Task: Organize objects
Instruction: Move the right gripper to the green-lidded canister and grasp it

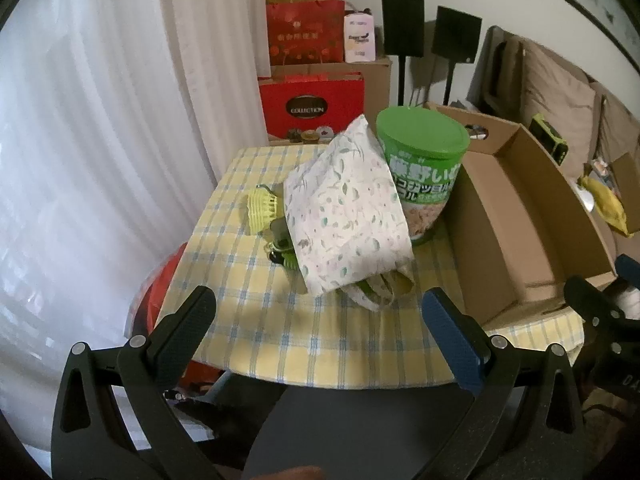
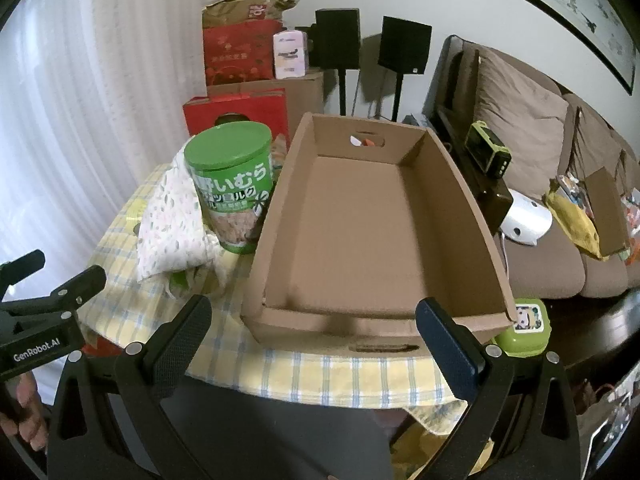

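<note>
Left wrist view looks down over a small table (image 1: 256, 344) covered in a yellow and blue checked cloth, and the left gripper (image 1: 318, 316) hangs above its near edge with both fingers spread wide and nothing between them. Just ahead lies a floral fabric pouch (image 1: 344, 208), tilted and leaning against a green-lidded canister (image 1: 424, 160) that stands upright behind it. To the left of the pouch sits a pale yellow shuttlecock (image 1: 262, 204), and a few small dark and green bits poke out from under the pouch's edge, too hidden to name. On the right side of the table rests an open cardboard box (image 2: 452, 184), just beside the canister, with a bare floor. The right gripper (image 2: 314, 322) hovers in front of the box's near wall, likewise released and grasping nothing. A small green lidded container (image 2: 524, 326) sits near the box's right corner.
</note>
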### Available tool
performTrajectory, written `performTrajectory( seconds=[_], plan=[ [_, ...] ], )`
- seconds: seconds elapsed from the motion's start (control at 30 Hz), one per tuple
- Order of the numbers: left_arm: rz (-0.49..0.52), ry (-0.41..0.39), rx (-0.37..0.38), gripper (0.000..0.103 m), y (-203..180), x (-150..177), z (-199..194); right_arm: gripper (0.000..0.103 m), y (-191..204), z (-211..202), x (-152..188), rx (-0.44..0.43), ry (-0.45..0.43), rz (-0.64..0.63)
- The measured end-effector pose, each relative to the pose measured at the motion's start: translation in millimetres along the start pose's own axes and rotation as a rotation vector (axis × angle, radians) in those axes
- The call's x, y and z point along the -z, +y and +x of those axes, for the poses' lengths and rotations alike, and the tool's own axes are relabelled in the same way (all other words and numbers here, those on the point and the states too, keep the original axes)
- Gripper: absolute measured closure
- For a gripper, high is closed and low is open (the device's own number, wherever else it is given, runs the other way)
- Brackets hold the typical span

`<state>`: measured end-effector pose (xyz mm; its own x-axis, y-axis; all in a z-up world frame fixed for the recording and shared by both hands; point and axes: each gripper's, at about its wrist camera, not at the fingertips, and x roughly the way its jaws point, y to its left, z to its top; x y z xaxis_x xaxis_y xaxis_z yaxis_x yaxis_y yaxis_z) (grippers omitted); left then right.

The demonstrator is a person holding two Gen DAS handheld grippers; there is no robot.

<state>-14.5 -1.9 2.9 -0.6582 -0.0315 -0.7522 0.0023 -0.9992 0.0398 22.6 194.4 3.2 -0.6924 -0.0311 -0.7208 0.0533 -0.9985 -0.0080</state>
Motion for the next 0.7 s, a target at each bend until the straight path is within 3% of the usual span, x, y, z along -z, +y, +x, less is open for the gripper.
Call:
performTrajectory(
  seconds=[0.2,0.43,0.7],
  plan=[
    [-0.002,-0.015,0.031,0.0,4.8,-13.0,9.2,0.0,2.4,11.2,-10.8,-0.03,-0.002,-0.024],
    [0.002,-0.074,0.006,0.0,10.4,-20.9,23.0,0.0,8.9,22.1,-30.8,-0.081,-0.03,-0.039],
    [-0.04,-0.057,0.055,0.0,20.0,-30.0,46.5,0.0,25.4,49.2,-63.0,-0.138,-0.03,-0.087]
  ],
)
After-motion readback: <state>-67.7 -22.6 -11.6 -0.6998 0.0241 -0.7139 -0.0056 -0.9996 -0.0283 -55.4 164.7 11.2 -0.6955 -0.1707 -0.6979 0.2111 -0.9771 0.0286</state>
